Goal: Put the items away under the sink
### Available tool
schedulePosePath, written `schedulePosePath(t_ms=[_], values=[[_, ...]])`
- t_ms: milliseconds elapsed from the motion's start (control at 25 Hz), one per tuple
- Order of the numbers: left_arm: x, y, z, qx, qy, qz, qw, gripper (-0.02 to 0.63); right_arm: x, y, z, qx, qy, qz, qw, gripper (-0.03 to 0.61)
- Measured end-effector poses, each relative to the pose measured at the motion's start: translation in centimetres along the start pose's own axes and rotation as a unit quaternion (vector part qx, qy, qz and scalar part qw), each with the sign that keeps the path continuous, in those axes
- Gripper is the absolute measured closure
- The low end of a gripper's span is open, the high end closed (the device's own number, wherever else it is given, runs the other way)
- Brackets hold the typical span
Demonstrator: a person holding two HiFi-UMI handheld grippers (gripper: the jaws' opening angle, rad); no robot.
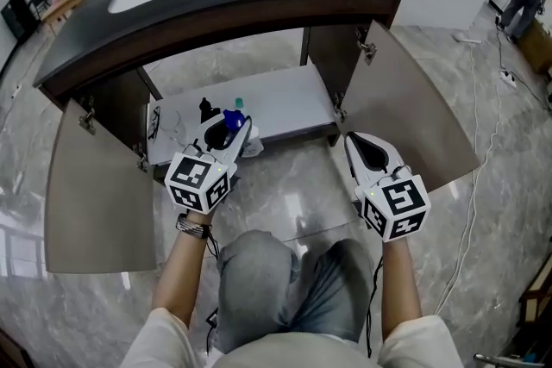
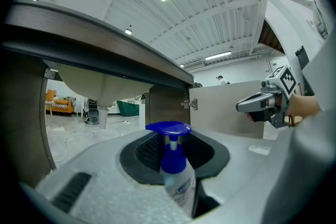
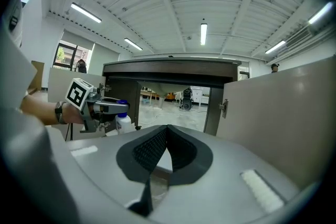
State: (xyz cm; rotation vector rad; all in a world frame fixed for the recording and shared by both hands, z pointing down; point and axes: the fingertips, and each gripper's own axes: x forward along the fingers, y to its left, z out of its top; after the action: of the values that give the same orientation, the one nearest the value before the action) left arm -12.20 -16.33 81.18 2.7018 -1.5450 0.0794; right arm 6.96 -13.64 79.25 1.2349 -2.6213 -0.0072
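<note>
At the front edge of the under-sink shelf (image 1: 293, 103), toward its left corner: one pump bottle (image 2: 176, 173), blue head, gripped by the body in the left gripper's (image 2: 173, 150) jaws, judged ready for setting down there. Just beside it on the shelf: one small black item (image 1: 207, 109). Right gripper (image 3: 167, 134): jaws closed, empty, held clear. Cabinet doors (image 1: 95, 194): two, both standing open for access.
</note>
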Motion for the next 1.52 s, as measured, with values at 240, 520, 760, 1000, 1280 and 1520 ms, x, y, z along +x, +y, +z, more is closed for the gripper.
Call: schedulePosePath(t_ms=[240,520,760,1000,1280,1520], values=[[4.4,0.1,-2.2,0.004,0.009,-0.022,0.9997,0.52,0.9,-1.3,-1.3,0.013,0.002,-0.015,1.0,0.571],[10.2,0.7,-4.7,0.019,0.016,-0.048,0.9985,0.52,1.9,-2.2,-2.6,0.027,0.012,-0.022,0.999,0.571],[16.3,1.3,-8.3,0.031,0.026,-0.077,0.9962,0.52,2.1,-3.0,-3.3,0.026,0.012,-0.026,0.999,0.571],[21.9,2.7,-12.4,0.019,0.045,-0.076,0.9959,0.52,2.8,-4.3,-4.2,0.064,0.008,-0.023,0.998,0.571],[26.3,4.3,-16.0,0.023,0.067,-0.081,0.9942,0.52,4.6,-5.0,-5.7,0.069,0.017,-0.032,0.997,0.571],[28.7,6.0,-16.8,-0.006,0.036,-0.071,0.9968,0.52,5.5,-5.6,-6.6,0.074,0.026,-0.035,0.996,0.571]])
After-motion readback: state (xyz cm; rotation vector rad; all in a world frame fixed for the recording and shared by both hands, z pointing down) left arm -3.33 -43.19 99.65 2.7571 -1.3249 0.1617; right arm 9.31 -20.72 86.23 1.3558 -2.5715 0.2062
